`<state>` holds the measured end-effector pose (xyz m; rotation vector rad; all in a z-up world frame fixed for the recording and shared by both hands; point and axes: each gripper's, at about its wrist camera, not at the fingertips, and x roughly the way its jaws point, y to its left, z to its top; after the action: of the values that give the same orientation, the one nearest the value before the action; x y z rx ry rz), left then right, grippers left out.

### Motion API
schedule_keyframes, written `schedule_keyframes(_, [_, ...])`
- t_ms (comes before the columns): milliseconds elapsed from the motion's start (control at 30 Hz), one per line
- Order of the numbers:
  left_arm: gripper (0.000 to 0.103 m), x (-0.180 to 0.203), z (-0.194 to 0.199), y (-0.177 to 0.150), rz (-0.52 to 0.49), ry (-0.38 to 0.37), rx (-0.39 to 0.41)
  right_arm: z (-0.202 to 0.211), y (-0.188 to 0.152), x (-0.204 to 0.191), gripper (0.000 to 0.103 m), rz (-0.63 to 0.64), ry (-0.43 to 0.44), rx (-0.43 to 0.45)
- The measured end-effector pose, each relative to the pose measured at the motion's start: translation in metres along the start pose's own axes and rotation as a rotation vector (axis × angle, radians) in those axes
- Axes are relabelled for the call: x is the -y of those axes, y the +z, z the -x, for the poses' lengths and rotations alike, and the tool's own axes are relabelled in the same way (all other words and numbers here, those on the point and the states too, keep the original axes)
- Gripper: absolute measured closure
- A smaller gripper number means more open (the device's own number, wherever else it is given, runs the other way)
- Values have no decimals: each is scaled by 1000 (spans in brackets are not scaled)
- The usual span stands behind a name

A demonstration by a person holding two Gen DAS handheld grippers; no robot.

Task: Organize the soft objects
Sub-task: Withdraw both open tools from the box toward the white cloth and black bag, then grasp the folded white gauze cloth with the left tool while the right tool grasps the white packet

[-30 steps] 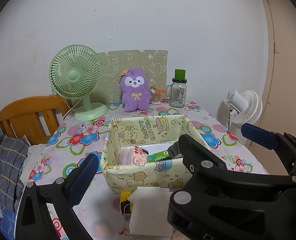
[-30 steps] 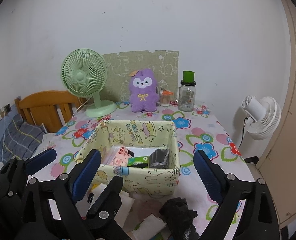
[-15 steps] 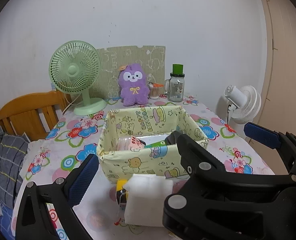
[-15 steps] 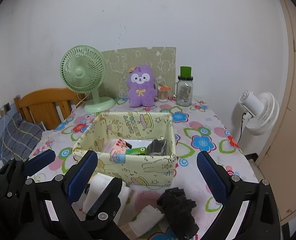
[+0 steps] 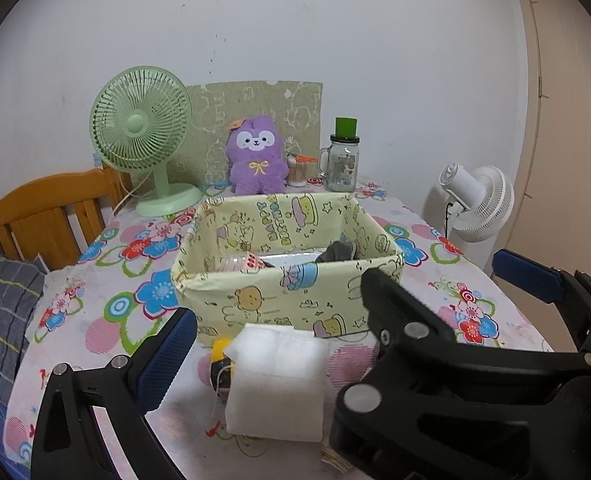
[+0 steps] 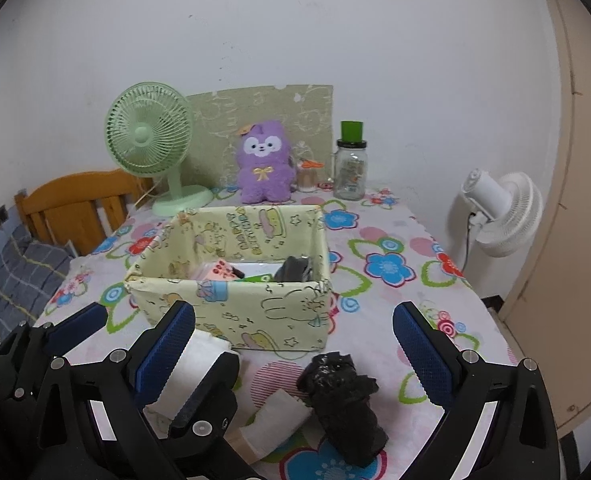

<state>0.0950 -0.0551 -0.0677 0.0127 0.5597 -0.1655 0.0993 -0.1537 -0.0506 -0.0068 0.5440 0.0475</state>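
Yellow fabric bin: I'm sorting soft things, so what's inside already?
Yellow fabric bin holds a pink item, a green packet and dark grey cloth; its front wall hides the rest.

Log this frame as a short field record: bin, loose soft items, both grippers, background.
bin: yellow fabric bin mid-table, already holding several items
loose items: white folded cloth and black crumpled bundle on the tablecloth in front of the bin
left gripper: open, cloth between its fingers, not gripped
right gripper: open, above the black bundle
background: purple plush, green fan, glass jar by the wall
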Motion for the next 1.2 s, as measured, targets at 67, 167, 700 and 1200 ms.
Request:
schedule_keyframes(67, [0, 1, -1, -3, 3, -3, -2, -2, -3, 0, 2, 8, 11, -9])
schedule_keyframes(167, [0, 1, -1, -7, 5, -9, -2, -5, -7, 0, 2, 12, 32, -24])
schedule_keyframes(700, [0, 8, -6, -34, -44, 9, -50, -11, -37, 3, 3, 9, 117, -42])
schedule_keyframes(1200, [0, 7, -29, -58, -33, -1, -134, -30, -66, 16, 3, -32, 154, -116])
